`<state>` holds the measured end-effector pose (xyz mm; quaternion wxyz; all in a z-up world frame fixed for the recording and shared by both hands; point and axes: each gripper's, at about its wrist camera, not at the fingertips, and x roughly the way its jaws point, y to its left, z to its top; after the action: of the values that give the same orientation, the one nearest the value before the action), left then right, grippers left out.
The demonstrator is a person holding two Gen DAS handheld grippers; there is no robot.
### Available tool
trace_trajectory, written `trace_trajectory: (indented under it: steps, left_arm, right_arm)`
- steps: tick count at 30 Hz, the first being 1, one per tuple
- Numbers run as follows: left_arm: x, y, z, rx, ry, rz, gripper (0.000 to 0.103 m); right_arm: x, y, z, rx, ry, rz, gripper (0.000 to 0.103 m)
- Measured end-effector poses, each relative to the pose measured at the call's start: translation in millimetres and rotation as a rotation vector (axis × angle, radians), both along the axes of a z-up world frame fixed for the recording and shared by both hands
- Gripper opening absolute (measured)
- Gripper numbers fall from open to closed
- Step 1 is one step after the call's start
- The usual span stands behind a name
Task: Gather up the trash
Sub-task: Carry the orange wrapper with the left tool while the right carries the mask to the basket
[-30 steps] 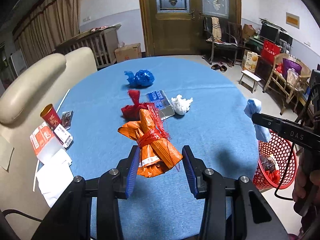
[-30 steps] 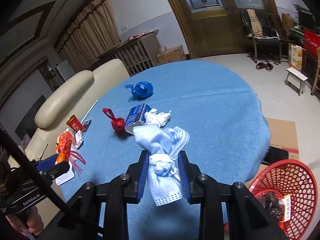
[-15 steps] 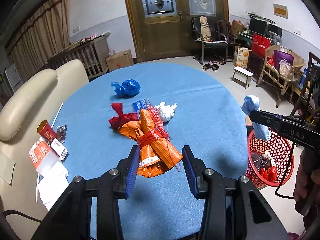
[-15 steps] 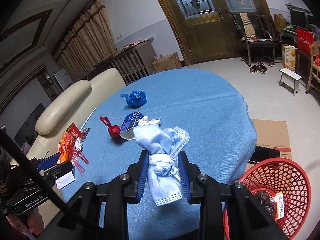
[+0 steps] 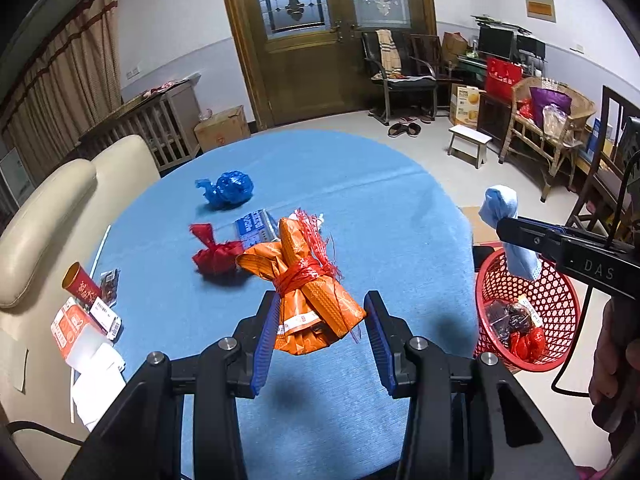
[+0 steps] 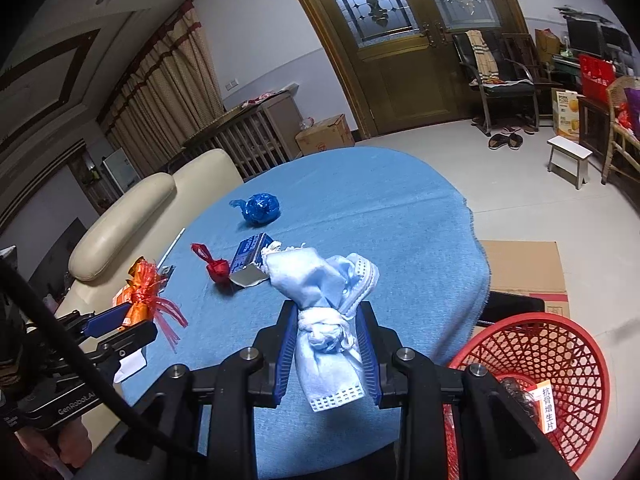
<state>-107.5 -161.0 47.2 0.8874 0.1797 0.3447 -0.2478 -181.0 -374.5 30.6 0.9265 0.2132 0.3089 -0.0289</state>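
Observation:
My left gripper [image 5: 322, 332] is shut on an orange wrapper bundle [image 5: 312, 292] tied with red string and holds it clear above the blue tablecloth [image 5: 380, 208]. In the right wrist view that bundle [image 6: 140, 292] shows at the far left in the left gripper [image 6: 120, 320]. A knotted light-blue face mask [image 6: 324, 320] is clamped in my right gripper [image 6: 326, 344], which is shut on it. The left wrist view shows the mask [image 5: 500, 204] hanging over the red mesh basket [image 5: 528, 300]. The basket [image 6: 540, 360] stands on the floor by the table's right edge with some trash inside.
On the table lie a blue plastic bag ball [image 5: 228, 190], a knotted red bag [image 5: 214, 254], a blue-silver carton [image 5: 256, 228] and a white tissue [image 6: 276, 246]. A red cup [image 5: 82, 286] and packets sit at the left edge beside a cream sofa [image 5: 48, 216]. Flat cardboard [image 6: 520, 264] lies behind the basket.
Both grippers have drifted toward the table's right side with their loads still held. The basket shows larger and nearer in both views; the items on the table have slid left.

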Motion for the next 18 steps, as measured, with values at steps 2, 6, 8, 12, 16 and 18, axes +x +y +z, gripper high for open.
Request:
trace_trajectory:
  steps: [2, 6, 8, 12, 16, 18]
  left_arm:
    - [-0.8, -4.4, -0.1, 0.002, 0.001, -0.010, 0.045]
    - [-1.5, -11.4, -1.4, 0.007, 0.002, -0.026, 0.045]
    - [-3.1, -16.0, -1.8, 0.010, 0.002, -0.035, 0.045]
    - [-5.6, -25.0, -2.2, 0.016, 0.000, -0.051, 0.045]
    - [-9.9, -35.8, -3.2, 0.026, -0.002, -0.072, 0.045]
    - [-11.8, -40.7, -3.2, 0.030, -0.005, -0.081, 0.045]
  right_arm:
    - [-2.7, -2.9, 0.2, 0.001, 0.000, -0.005, 0.032]
    - [-8.8, -9.0, 0.1, 0.004, 0.001, -0.019, 0.032]
    - [-12.4, -12.7, 0.3, 0.006, 0.001, -0.027, 0.032]
    - [-19.6, -18.8, 1.1, 0.006, 0.000, -0.042, 0.032]
    - [-27.0, -26.3, 1.3, 0.008, -0.003, -0.059, 0.032]
    - [-30.9, -30.4, 0.7, 0.010, -0.003, -0.068, 0.032]
